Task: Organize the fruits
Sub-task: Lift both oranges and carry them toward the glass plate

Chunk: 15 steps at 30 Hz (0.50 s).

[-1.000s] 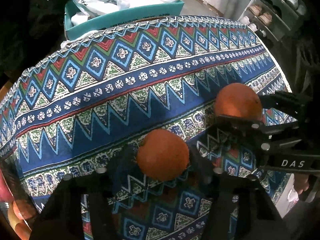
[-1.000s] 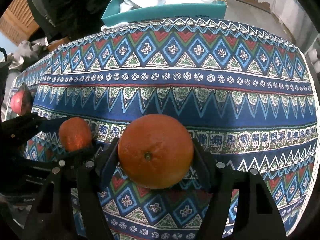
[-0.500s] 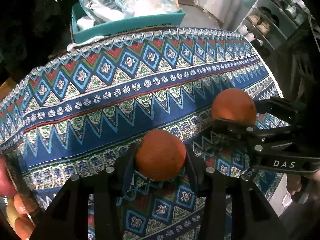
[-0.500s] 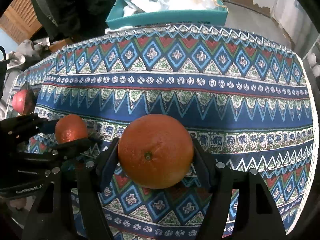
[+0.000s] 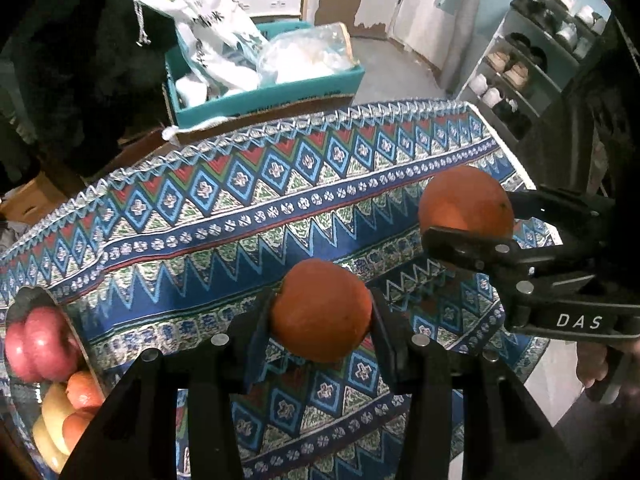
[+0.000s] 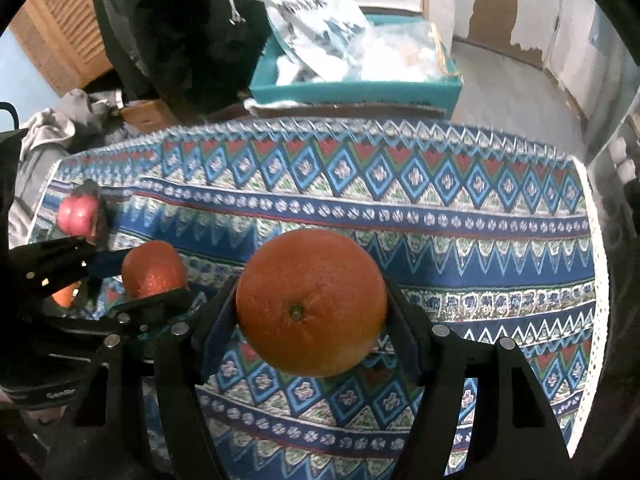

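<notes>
My left gripper (image 5: 322, 312) is shut on a small orange (image 5: 320, 310) and holds it above the patterned tablecloth (image 5: 224, 216). My right gripper (image 6: 310, 304) is shut on a larger orange (image 6: 310, 302), also held above the cloth. Each gripper shows in the other's view: the right one with its orange (image 5: 466, 202) at the right, the left one with its orange (image 6: 154, 268) at the left. A fruit holder at the table's left edge holds a red apple (image 5: 34, 344), small oranges (image 5: 82, 394) and a yellow fruit (image 5: 50, 408).
A teal box (image 5: 272, 92) with white plastic bags stands behind the table. A shoe rack (image 5: 532, 60) is at the far right. Dark clothing (image 6: 180, 32) hangs at the back left. The table's right edge drops to a grey floor.
Both grippers have lifted higher with their oranges and pulled back, so more of the room shows. The fruit holder with the apple has come into view at the left.
</notes>
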Tool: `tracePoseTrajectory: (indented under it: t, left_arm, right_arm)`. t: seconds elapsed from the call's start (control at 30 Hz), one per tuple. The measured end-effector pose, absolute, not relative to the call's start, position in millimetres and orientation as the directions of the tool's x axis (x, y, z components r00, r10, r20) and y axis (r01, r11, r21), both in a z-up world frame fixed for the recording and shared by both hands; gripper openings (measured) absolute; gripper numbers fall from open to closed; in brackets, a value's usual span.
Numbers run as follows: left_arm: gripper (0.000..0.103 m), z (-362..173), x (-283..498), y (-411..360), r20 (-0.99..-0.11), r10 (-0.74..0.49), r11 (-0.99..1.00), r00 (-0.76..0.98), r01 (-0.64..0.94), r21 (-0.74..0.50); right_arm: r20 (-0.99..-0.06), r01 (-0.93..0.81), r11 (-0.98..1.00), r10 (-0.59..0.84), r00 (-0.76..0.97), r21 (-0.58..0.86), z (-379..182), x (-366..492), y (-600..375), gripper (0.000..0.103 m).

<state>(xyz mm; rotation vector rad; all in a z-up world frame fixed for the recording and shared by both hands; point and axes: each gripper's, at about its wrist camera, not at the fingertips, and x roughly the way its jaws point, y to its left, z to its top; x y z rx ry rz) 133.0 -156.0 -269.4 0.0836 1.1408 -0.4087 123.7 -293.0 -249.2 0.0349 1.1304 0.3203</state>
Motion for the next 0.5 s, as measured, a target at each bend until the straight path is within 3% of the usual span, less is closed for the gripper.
tracePoseTrajectory:
  t: [0.5]
  left_arm:
    - [0.047,-214,107,-118,-0.848,-0.303,0.931,0.435,0.326,-0.165]
  right_arm:
    - [-0.834,-0.285,0.936,0.322,0.448,0.208,-189,107,-268,0.069]
